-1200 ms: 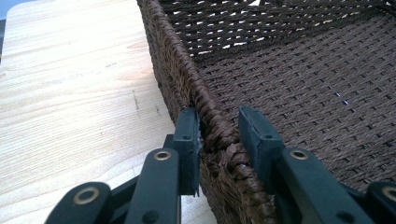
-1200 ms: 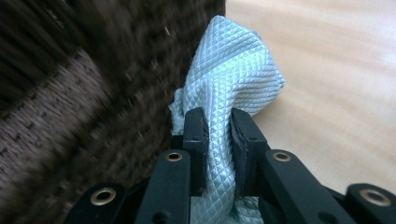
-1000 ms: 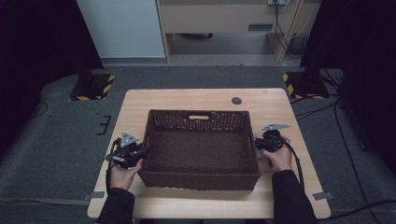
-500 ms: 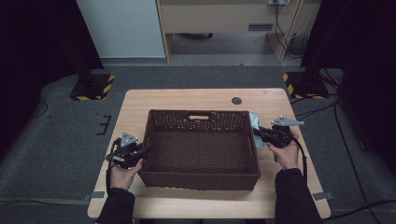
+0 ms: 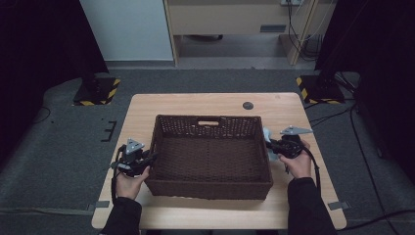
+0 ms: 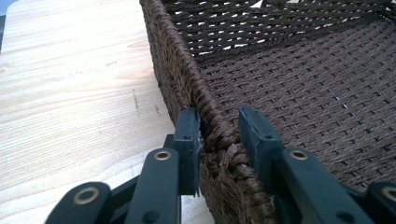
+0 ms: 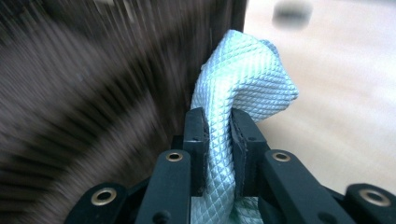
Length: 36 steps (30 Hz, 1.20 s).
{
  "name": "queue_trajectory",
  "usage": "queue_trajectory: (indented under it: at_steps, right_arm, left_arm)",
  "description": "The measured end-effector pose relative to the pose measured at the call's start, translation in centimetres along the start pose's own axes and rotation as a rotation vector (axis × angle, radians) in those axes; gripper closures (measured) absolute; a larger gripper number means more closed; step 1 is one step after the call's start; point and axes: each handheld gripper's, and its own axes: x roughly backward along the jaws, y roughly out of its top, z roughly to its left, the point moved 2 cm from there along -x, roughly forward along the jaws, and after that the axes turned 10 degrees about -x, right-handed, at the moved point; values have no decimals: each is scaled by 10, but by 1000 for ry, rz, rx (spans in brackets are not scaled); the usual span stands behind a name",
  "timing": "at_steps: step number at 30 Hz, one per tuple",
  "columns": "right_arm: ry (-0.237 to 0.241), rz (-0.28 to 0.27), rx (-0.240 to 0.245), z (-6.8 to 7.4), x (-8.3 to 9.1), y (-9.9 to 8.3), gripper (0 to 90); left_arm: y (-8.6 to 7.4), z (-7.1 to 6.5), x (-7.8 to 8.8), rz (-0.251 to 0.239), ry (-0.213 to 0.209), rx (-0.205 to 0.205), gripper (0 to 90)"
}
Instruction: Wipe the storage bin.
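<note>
While the left gripper (image 6: 219,140) straddles the near-left rim of the wicker basket (image 5: 210,186), jaws snug on the weave, steadying looks done. Right gripper (image 7: 218,149) is clamped tight on a pale blue cloth (image 7: 247,79), held just outside the basket's right wall. Left to do, I'd judge: wiping the basket or dropping the cloth in. Basket interior is bare; beyond it, only table (image 5: 195,105).

Light wooden table (image 5: 166,105), dark woven basket (image 5: 210,183) at centre, small dark disc (image 5: 248,105) behind it
</note>
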Motion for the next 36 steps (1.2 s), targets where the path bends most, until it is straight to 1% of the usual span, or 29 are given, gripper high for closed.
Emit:
queue_trajectory:
  at_steps: [2,4,5,7,9,10,11,14,15,17,19,20,21,22,23,24,25,26,27,28,29,30,32,33,35,36]
  right_arm:
    - [23,-77,1,3,15,10,786]
    - [47,-125,17,7,26,17,786]
    - [55,-133,23,8,30,18,786]
    - [57,-123,38,9,30,17,786]
    - [50,-90,38,7,26,13,786]
    - [43,-75,29,6,22,10,785]
    - [35,-50,20,3,18,6,785]
    - [4,46,19,-3,0,-10,785]
    - [4,46,19,-3,0,-10,785]
    - [-18,131,25,-5,-13,-22,784]
    - [-10,151,7,-4,-19,-26,784]
    - [-17,146,19,-3,-18,-25,784]
    - [-14,138,16,-2,-15,-23,784]
    - [-10,122,25,-2,-11,-20,784]
    - [0,94,19,0,-5,-16,784]
    - [8,45,15,0,2,-11,784]
    - [19,-5,6,1,10,-5,784]
    - [32,-44,2,3,19,0,784]
    - [45,-82,5,5,27,4,784]
    - [65,-115,5,8,35,8,784]
    - [71,-125,13,10,38,9,784]
    - [78,-121,30,13,41,9,784]
    - [75,-108,40,15,41,7,784]
    - [77,-97,44,15,39,4,785]
    - [70,-79,33,13,33,-1,784]
    - [65,-57,23,12,30,-4,784]
  left_arm:
    - [0,0,0,0,1,2,691]
    - [1,0,-1,2,3,5,694]
    - [1,0,-1,3,5,7,695]
    - [2,0,-2,5,8,6,697]
    - [3,1,-4,3,8,8,697]
    - [4,2,-5,2,8,9,697]
    - [5,2,-6,0,7,11,697]
    - [7,3,-8,-2,5,12,690]
    - [7,3,-8,-2,5,12,687]
    - [6,3,-8,-9,11,10,674]
    - [6,3,-7,-10,26,10,633]
    - [6,4,-6,-11,30,17,573]
    - [6,5,-5,-14,23,16,555]
    - [6,5,-3,-30,19,23,536]
    - [6,6,0,-45,13,26,510]
    - [7,7,4,-60,-1,34,490]
    - [8,6,7,-65,-5,32,487]
    - [9,5,9,-64,-7,29,483]
    - [8,3,10,-57,-15,16,486]
    - [7,1,10,-47,-15,8,492]
    - [6,-1,9,-40,-3,1,511]
    - [6,-2,10,-37,-1,1,538]
    - [4,-2,10,-27,-15,10,552]
    - [3,-2,9,-20,-16,9,565]
    - [0,-3,5,0,-26,4,610]
    - [-1,-3,3,6,-28,5,631]
